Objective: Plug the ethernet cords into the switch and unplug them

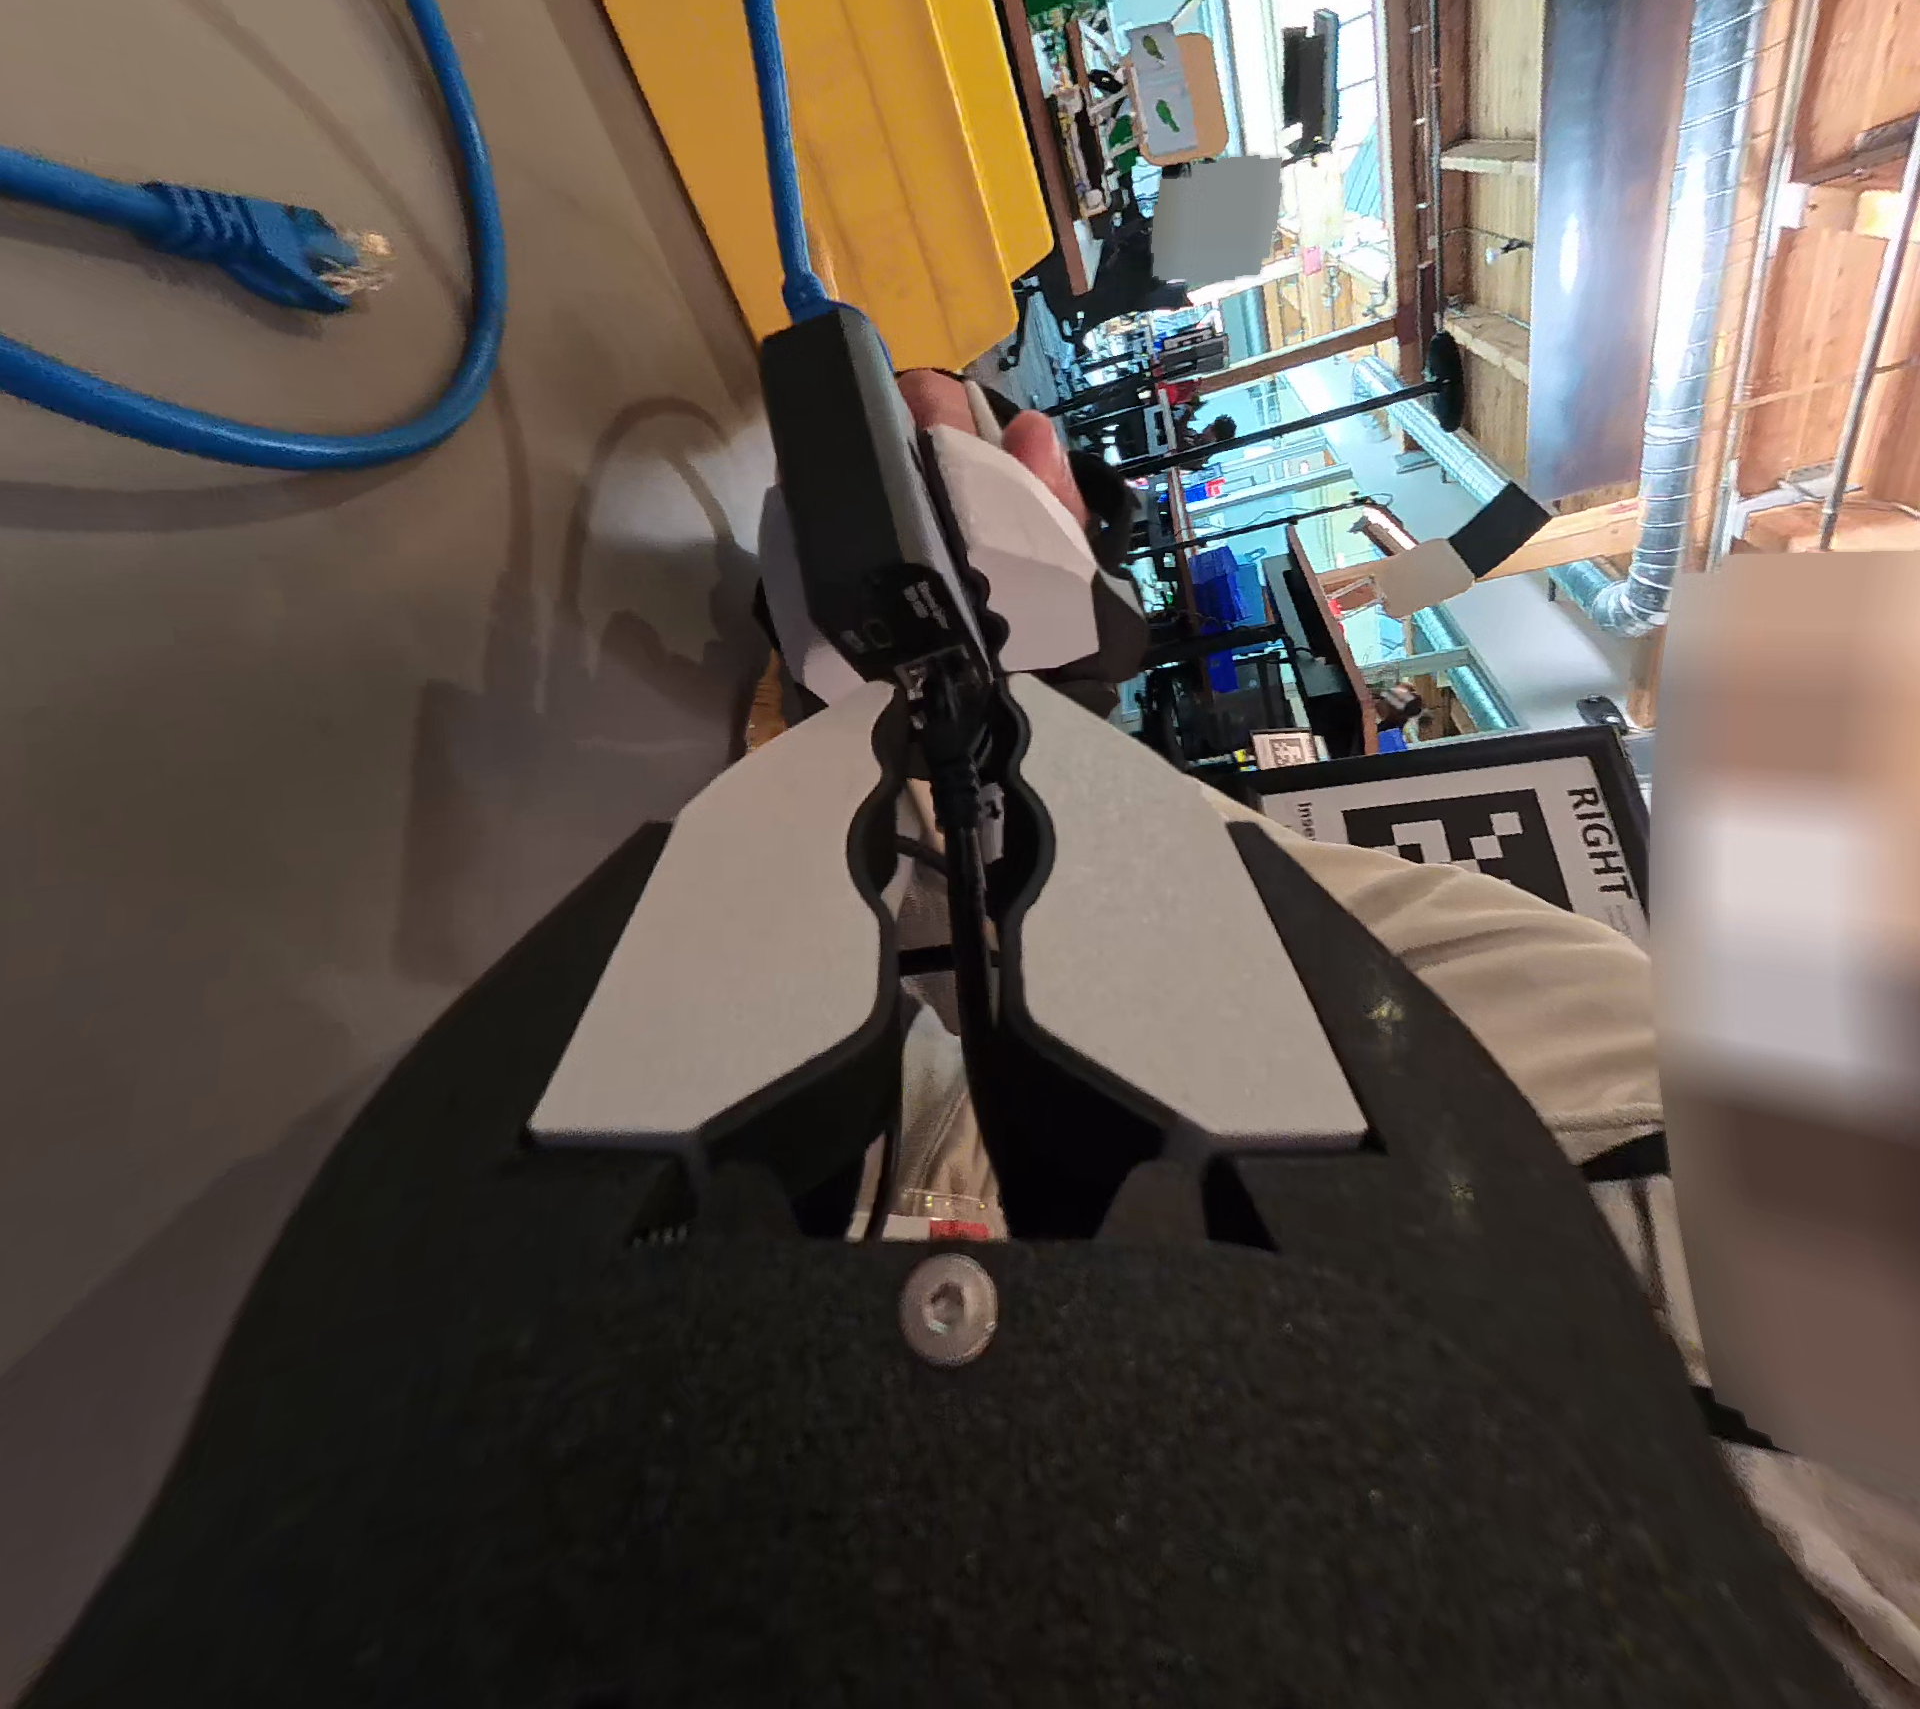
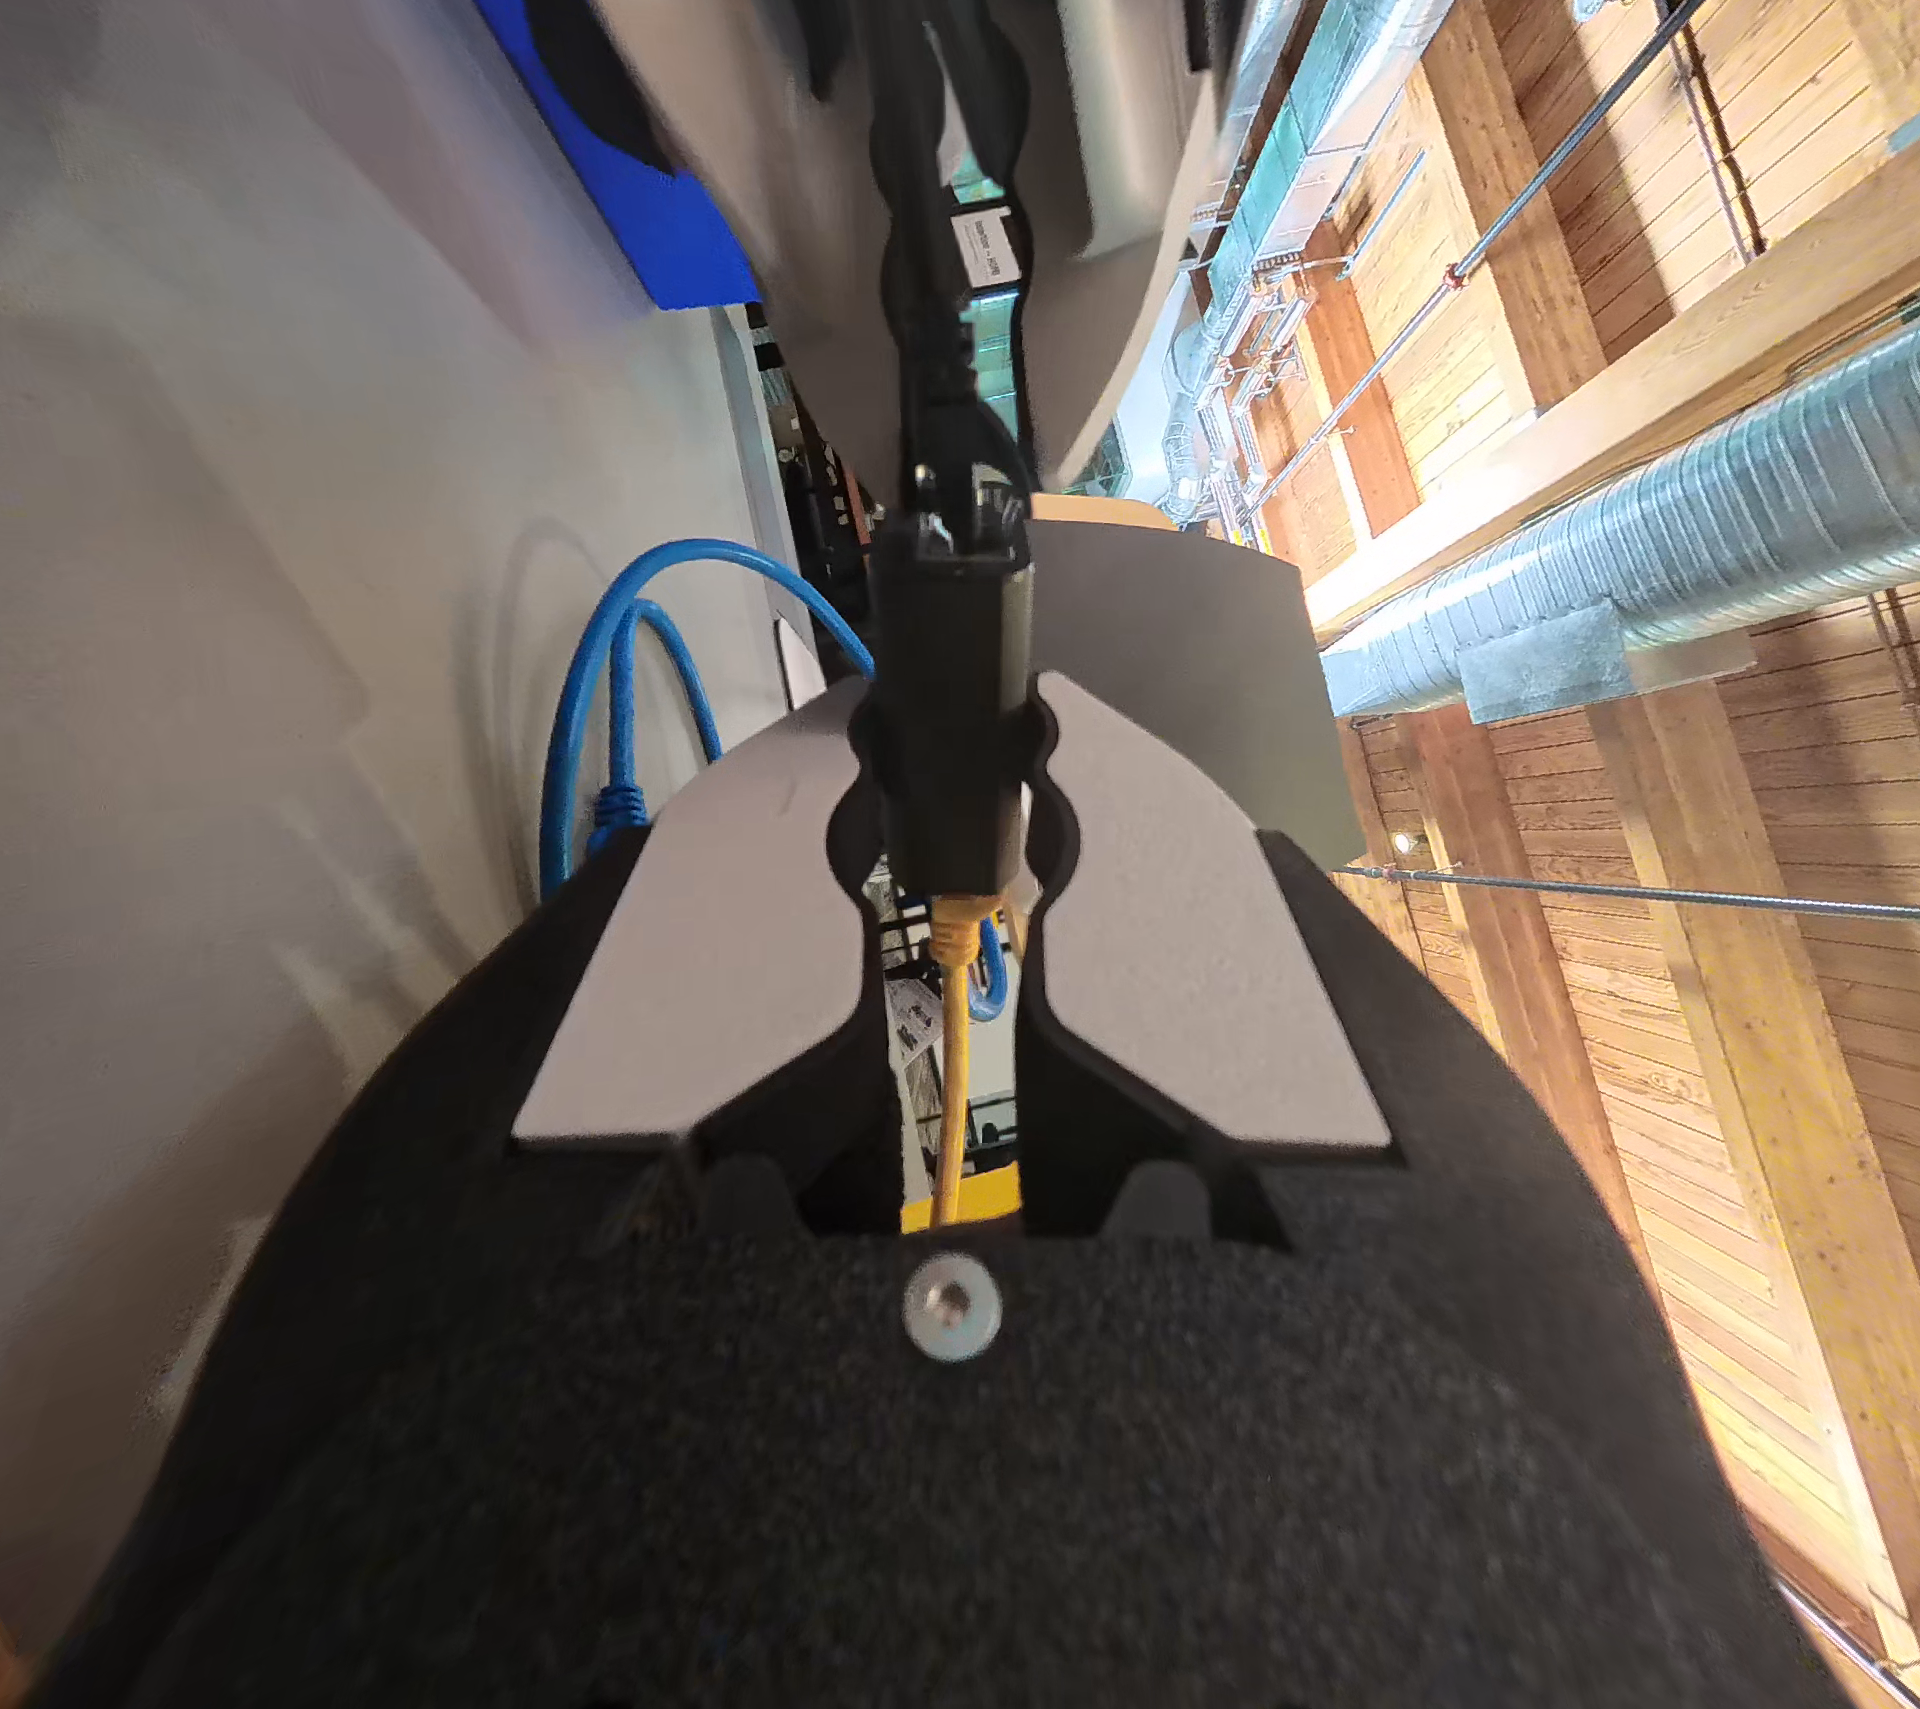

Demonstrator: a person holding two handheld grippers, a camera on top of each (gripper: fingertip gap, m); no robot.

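The black switch (image 1: 862, 496) is held in the air above the grey table (image 1: 260, 724). My left gripper (image 1: 951, 709) is shut on a black cord (image 1: 966, 880) at its plug, which sits in the switch's near end. A blue ethernet cord (image 1: 753, 49) enters the far end. A second blue cord's loose plug (image 1: 281, 251) lies on the table. My right gripper (image 2: 951, 714) is shut on the switch (image 2: 945, 724). A yellow cord (image 2: 951, 1046) is plugged into the end facing it. The right gripper's white fingers (image 1: 1013, 532) flank the switch in the left wrist view.
A yellow bin (image 1: 862, 28) stands at the table's far edge. A blue flat object (image 2: 540, 49) lies on the table beyond the left gripper's fingers (image 2: 727, 121). Blue cord loops (image 2: 623, 693) lie on the table. A person's sleeve (image 1: 1455, 984) is at the right. My hands' fingertips stand some 4 centimetres from each other.
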